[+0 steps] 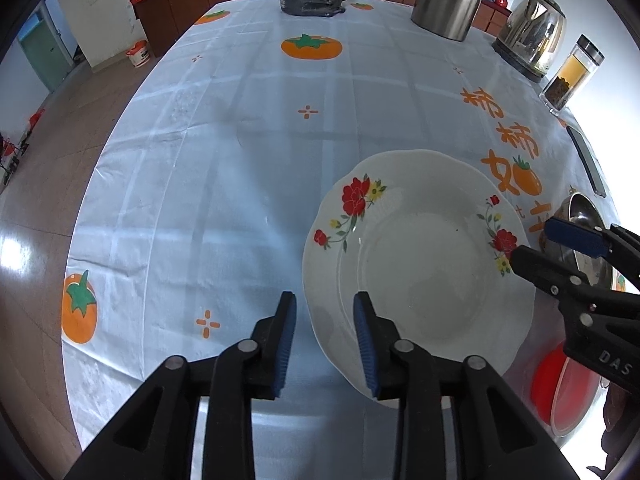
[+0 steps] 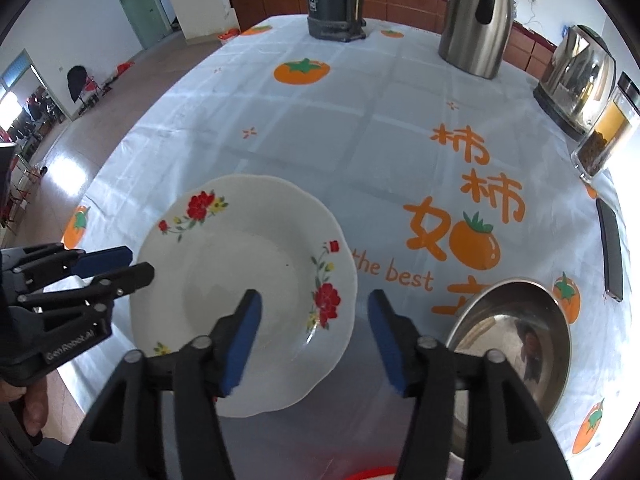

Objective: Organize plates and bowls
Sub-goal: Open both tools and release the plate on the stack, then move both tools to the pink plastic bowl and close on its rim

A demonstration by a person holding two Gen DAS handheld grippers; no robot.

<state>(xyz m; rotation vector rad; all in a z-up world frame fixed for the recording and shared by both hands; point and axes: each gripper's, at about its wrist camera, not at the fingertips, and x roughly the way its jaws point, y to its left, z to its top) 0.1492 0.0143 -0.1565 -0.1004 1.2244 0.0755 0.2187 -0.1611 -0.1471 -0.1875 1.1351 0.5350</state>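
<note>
Our left gripper (image 1: 325,312) fingers straddle the floral plate's (image 1: 420,264) rim, spread; our right gripper (image 2: 314,312) fingers gape between plate and steel bowl (image 2: 516,332).

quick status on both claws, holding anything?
Left claw: open, empty, straddling the near rim of the floral plate.
Right claw: open, empty.
</note>
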